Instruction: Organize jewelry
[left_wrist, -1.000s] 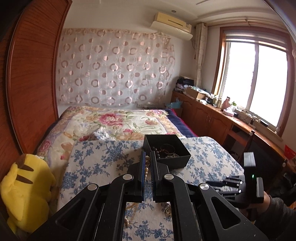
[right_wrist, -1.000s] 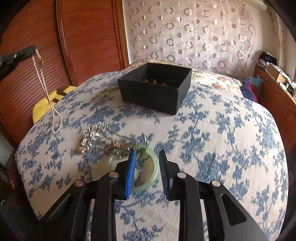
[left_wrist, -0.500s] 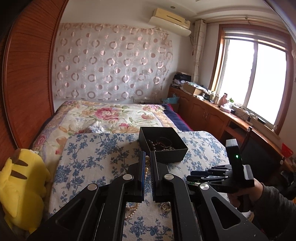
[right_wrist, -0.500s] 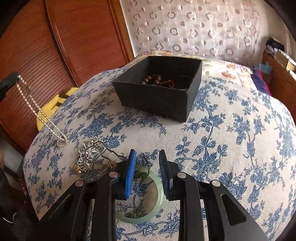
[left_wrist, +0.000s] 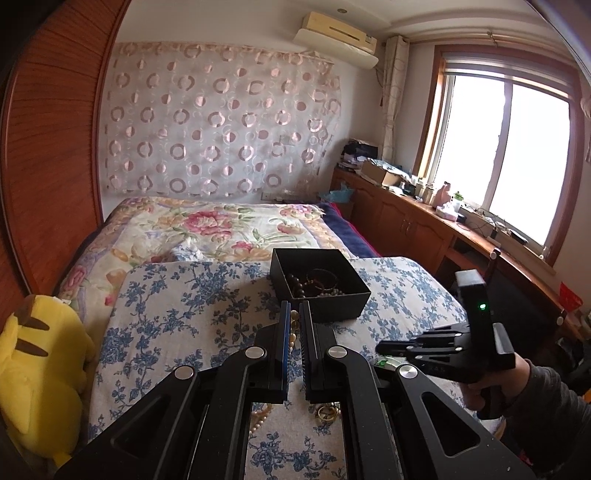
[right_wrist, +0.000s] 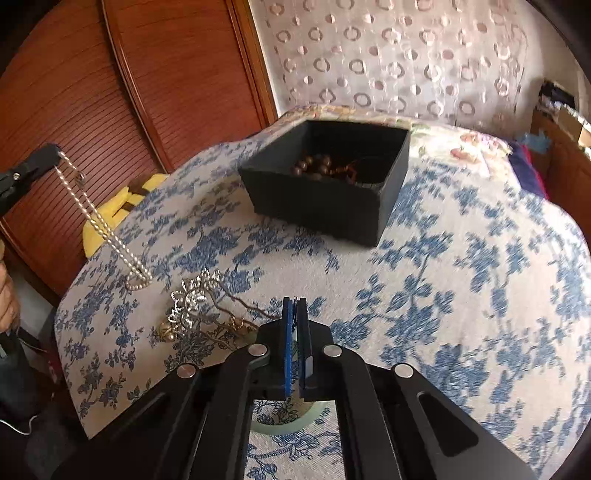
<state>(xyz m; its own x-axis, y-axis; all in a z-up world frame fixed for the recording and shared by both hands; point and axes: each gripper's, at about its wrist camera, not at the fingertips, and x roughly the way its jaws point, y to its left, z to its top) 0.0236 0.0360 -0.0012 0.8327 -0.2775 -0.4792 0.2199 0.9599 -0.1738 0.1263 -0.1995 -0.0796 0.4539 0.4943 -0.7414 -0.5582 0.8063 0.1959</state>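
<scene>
L gripper jaws pinched on pearl necklace; R gripper jaws closed on sth small, can't ID; black box ahead.

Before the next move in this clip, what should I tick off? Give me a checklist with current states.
1. Grip of left tongs on pearl necklace: ok, shut on it.
2. Necklace lifted clear of tablecloth: not ok, its lower loop rests on the cloth.
3. Necklace apart from silver hairpin: ok, a small gap shows.
4. Top of black box open, room inside: ok.
5. Load in right tongs: cannot tell; shut, contents hidden.
</scene>
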